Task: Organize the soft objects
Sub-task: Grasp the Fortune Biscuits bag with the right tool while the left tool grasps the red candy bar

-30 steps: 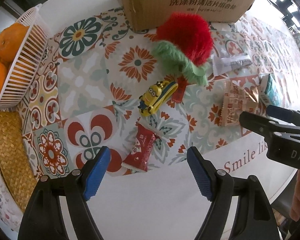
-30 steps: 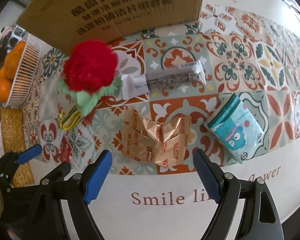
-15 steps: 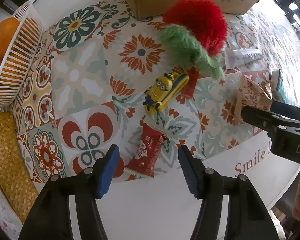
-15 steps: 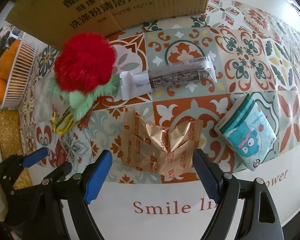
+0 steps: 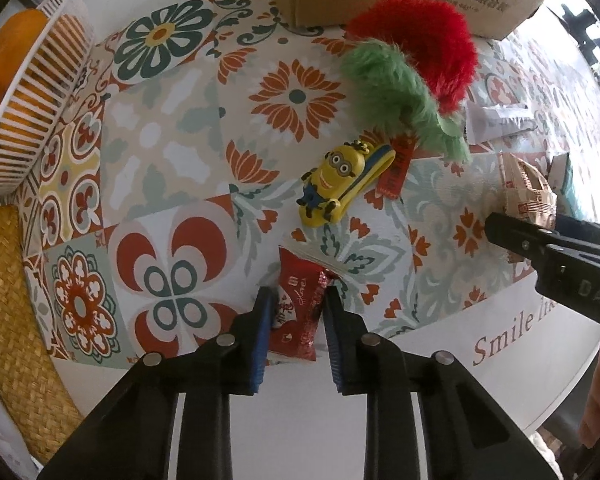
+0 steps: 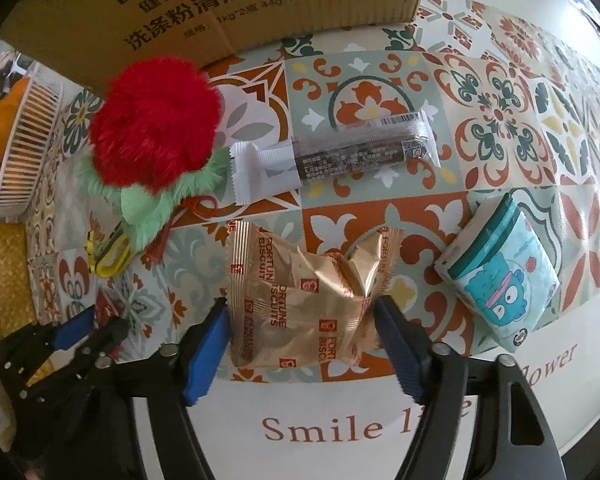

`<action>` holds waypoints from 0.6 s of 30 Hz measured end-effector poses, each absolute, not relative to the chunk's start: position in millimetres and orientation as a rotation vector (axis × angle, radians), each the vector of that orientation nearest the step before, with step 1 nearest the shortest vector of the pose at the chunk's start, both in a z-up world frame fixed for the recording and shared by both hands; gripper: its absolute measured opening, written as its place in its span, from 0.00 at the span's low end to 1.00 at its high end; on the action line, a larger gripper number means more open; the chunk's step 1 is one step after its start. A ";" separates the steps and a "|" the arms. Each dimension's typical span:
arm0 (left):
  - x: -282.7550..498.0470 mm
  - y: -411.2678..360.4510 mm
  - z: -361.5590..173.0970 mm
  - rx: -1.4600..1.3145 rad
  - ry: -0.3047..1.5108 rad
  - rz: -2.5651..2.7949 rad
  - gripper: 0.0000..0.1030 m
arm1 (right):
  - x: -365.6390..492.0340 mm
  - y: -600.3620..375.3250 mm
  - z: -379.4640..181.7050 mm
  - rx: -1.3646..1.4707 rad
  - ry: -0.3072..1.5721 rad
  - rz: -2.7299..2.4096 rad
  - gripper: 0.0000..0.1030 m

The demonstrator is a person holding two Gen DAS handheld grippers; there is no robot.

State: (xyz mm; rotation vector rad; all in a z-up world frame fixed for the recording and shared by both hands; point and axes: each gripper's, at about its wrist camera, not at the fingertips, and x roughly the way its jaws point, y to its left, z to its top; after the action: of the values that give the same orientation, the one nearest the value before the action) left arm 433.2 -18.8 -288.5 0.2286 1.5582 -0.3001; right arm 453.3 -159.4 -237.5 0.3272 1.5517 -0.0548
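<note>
My left gripper (image 5: 295,307) is closed on a small red snack packet (image 5: 300,308) that lies on the patterned tablecloth. My right gripper (image 6: 302,316) has its jaws on both sides of a gold Fortune Biscuits packet (image 6: 304,296), touching its edges. A red and green plush flower (image 5: 412,68) lies beyond, also in the right wrist view (image 6: 152,128). A yellow minion toy (image 5: 340,180) lies just past the red packet. A clear-wrapped dark snack bar (image 6: 336,156) and a teal cartoon pouch (image 6: 504,280) lie farther right.
A cardboard box (image 6: 236,4) stands at the back. A white basket of oranges (image 5: 28,84) sits at the left, with a woven mat (image 5: 16,312) in front of it. The table's white rim (image 6: 340,432) runs below the grippers.
Both grippers moved forward and down. The left jaws closed from wide open onto the red packet. The right jaws narrowed around the gold packet.
</note>
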 end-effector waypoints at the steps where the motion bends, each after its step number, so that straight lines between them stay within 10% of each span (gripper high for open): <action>1: 432.3 -16.8 -287.4 0.223 1.554 -0.298 0.23 | 452.5 -159.2 -237.9 0.322 1.550 -0.054 0.59; 18: 413.2 -7.8 -244.7 0.094 1.489 -0.318 0.22 | 429.4 -168.9 -217.5 0.331 1.485 -0.004 0.45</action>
State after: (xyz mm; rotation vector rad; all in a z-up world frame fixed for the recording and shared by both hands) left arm 413.2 -7.8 -244.7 0.0938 1.4890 -0.3184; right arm 429.4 -168.9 -217.5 0.3313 1.4853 -0.0037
